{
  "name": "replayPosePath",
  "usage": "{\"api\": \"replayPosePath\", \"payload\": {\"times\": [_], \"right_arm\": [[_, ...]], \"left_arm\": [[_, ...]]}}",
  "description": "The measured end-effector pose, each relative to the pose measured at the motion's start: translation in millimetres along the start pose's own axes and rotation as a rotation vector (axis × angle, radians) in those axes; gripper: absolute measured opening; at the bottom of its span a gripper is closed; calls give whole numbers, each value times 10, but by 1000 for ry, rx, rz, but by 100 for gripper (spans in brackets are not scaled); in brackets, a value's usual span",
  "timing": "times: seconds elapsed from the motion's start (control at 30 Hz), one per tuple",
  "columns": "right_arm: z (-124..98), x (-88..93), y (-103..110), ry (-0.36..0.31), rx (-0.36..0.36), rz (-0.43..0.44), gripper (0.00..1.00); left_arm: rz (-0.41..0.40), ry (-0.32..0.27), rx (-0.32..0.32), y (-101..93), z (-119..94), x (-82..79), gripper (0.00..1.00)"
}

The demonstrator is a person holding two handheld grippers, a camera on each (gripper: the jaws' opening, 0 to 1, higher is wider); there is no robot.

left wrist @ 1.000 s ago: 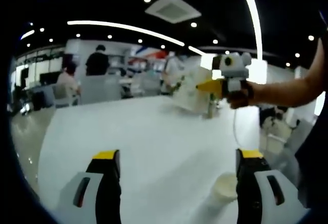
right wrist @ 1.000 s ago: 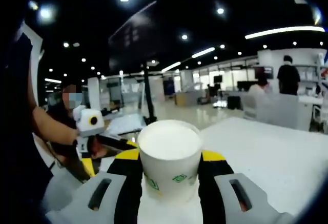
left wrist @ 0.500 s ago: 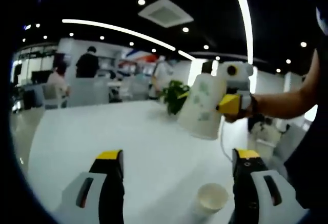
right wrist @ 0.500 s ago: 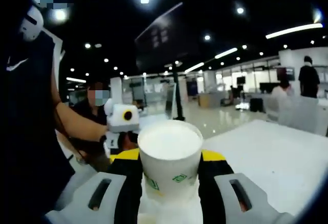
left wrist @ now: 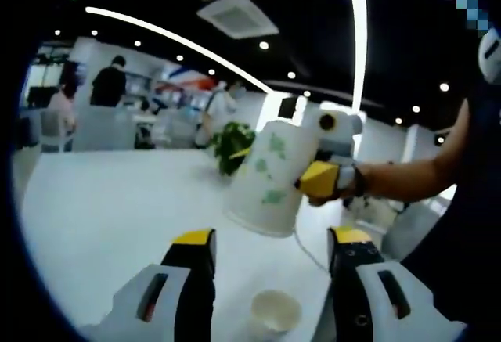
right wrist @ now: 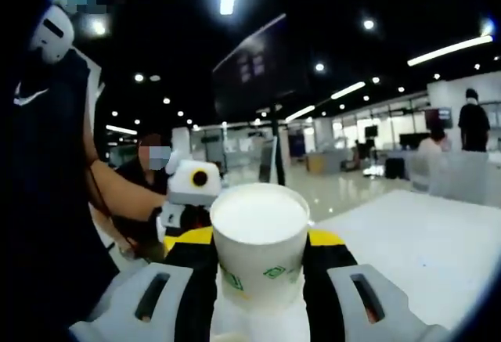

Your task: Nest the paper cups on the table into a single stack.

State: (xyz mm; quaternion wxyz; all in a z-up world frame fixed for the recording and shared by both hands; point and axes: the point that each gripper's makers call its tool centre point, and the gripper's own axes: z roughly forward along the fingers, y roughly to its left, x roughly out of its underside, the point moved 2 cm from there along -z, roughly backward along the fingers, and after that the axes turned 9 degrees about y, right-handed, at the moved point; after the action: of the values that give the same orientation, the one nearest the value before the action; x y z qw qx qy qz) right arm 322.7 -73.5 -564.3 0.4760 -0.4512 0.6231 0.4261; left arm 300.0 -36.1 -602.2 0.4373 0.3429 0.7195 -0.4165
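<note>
A small white paper cup (left wrist: 274, 312) stands upright on the white table (left wrist: 102, 201), low between the jaws of my open left gripper (left wrist: 272, 244), which touch nothing. Above it hangs a larger white paper cup with green print (left wrist: 270, 178), tilted with its mouth down-left, held from the right by my right gripper (left wrist: 315, 178). In the right gripper view that same cup (right wrist: 258, 240) sits squeezed between the jaws of the right gripper (right wrist: 258, 236), its open mouth facing the camera. Beyond it, the left gripper (right wrist: 192, 193) is in a person's hand.
A green potted plant (left wrist: 231, 142) stands on the table behind the held cup. A thin white cable (left wrist: 309, 252) lies across the table near the right jaw. People (left wrist: 109, 84) and chairs are far behind. The table (right wrist: 423, 248) stretches bare to the right.
The right gripper and its cup have come nearer and lower, now hanging over the small cup. The left gripper view has swung, so the small cup sits more centred between the jaws.
</note>
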Motion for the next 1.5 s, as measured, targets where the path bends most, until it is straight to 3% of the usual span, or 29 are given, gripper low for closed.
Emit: {"api": "replayPosePath", "payload": {"times": [0.57,0.73,0.87,1.1,1.5], "right_arm": [[-48,92,96,31,-41,19,39],[-64,127,71,36,-43,24,39],[-77,191,47,63,-41,55,39],[-94,185,45,51,-40,45,42],[-185,132,4,38,-15,26,45]], "left_arm": [[-30,-57,64,-82,-151,-170,16],[-19,-69,96,-140,-153,-218,9],[23,-38,151,-217,-148,-219,1],[41,-13,176,-250,-113,-267,0],[105,150,187,-216,-115,-108,0]]}}
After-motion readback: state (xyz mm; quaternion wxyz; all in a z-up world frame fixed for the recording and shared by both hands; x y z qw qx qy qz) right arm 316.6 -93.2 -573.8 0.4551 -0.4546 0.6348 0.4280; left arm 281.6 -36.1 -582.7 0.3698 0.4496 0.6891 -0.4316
